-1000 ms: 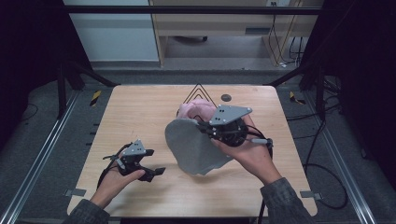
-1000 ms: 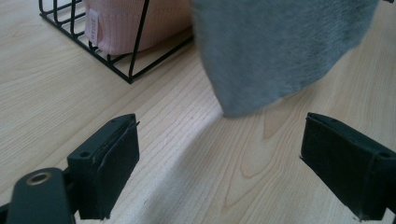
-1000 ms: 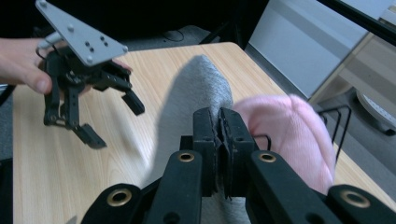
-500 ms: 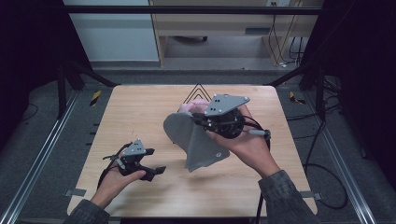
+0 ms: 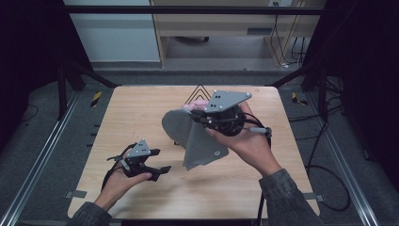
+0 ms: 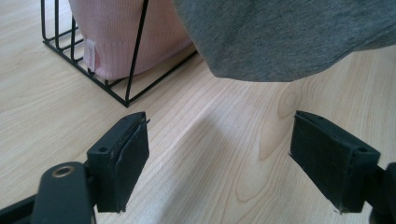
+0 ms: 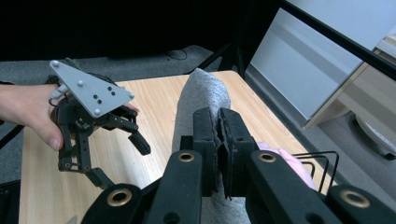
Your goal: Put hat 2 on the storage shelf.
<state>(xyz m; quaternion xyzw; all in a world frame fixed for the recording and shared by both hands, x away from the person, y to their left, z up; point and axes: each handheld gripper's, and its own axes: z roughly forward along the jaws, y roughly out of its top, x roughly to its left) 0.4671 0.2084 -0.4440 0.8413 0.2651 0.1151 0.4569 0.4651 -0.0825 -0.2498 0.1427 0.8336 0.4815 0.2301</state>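
While the wooden table takes up most of the high view, the largest thing on it is the grey cloth, which hangs in a loose fold just right of the table's centre with its lower edge down at the boards. At the cloth's twelve o'clock, touching it, a black wire rack holds a pink garment; in the left gripper view the rack's corner stands on the wood just beside the grey hem. The right gripper sits at the cloth's top, about two o'clock from the table's centre, its jaws pressed together on a pinch of the grey fabric, which shows between the pads in the right gripper view. The left gripper lies low at about eight o'clock from the cloth, well apart from it, jaws spread with only bare wood between them, though they have just been narrowing. Nothing stands between that gripper and the hanging hem. A small dark round object rests near the far edge.
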